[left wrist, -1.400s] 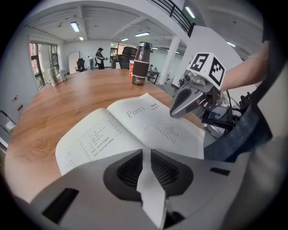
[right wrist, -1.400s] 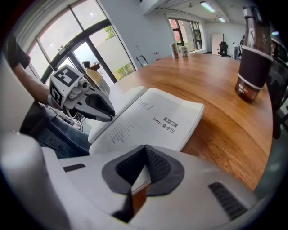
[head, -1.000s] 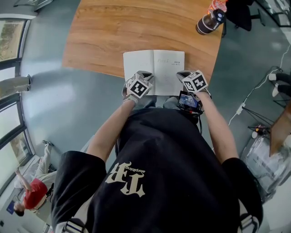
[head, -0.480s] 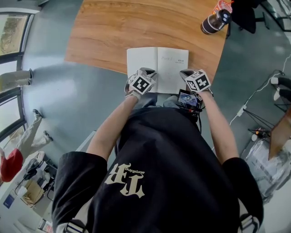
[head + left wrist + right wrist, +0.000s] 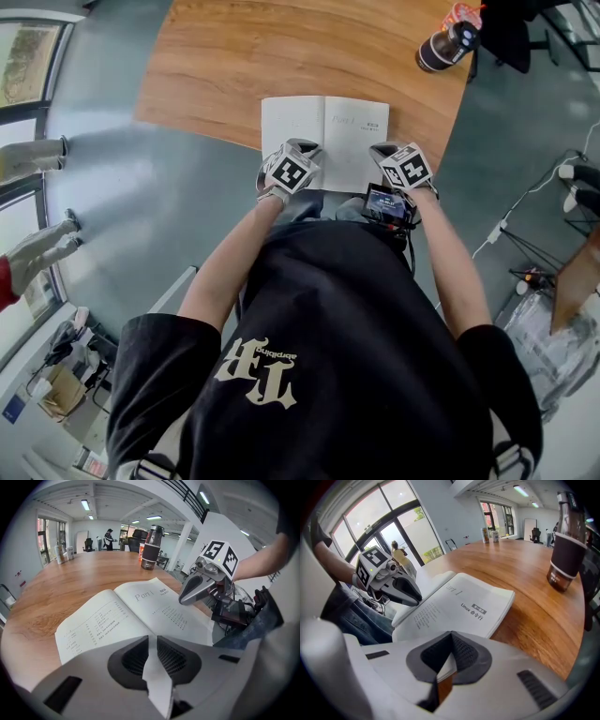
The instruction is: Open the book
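The book (image 5: 323,131) lies open on the wooden table (image 5: 281,56), close to its near edge, showing white printed pages (image 5: 126,611). My left gripper (image 5: 302,148) sits at the near edge of the left half. Its jaws are shut on a sheet of paper that rises between them (image 5: 152,639). My right gripper (image 5: 380,150) sits at the near right corner, shut on the edge of the right-hand pages (image 5: 451,641). Each gripper shows in the other's view: the right gripper (image 5: 197,585) over the right page, the left gripper (image 5: 401,590) beside the left page.
A dark drinking bottle (image 5: 439,45) stands at the table's far right corner (image 5: 565,550). Grey floor surrounds the table, with cables and gear at the right (image 5: 525,272). Far away, people stand in the room (image 5: 108,537).
Both grippers and the book have stayed put. The head view has shifted slightly, and a person in red at the lower left has moved to the left edge.
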`<state>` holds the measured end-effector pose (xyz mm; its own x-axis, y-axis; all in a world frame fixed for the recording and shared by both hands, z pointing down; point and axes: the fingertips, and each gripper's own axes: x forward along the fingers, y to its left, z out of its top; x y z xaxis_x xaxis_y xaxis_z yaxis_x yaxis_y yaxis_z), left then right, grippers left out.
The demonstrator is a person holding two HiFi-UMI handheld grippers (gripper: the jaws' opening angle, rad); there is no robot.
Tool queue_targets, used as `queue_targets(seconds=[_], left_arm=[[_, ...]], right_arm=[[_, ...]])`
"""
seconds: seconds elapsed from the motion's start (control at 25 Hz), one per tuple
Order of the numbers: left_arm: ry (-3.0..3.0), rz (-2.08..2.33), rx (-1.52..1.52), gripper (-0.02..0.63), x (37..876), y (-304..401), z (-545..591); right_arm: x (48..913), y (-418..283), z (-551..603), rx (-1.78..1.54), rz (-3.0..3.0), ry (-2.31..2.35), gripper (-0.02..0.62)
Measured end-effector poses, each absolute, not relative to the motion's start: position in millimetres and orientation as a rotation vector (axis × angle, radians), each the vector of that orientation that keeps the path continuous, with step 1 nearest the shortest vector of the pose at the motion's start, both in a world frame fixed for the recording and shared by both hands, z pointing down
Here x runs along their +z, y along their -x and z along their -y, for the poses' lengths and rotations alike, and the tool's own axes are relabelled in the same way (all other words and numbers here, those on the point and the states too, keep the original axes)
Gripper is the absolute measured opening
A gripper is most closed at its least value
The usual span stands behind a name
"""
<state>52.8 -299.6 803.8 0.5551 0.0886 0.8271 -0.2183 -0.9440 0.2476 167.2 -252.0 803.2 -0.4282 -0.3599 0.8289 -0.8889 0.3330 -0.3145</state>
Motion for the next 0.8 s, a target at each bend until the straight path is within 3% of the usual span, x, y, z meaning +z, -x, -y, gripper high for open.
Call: queue_targets(seconds=[0.8], left_arm=[[-2.414, 0.118, 1.194, 0.066, 786.7, -49.0, 302.3]], right_arm=[[801.3, -172.4, 252.0, 1.087, 1.926, -1.145, -0.012]])
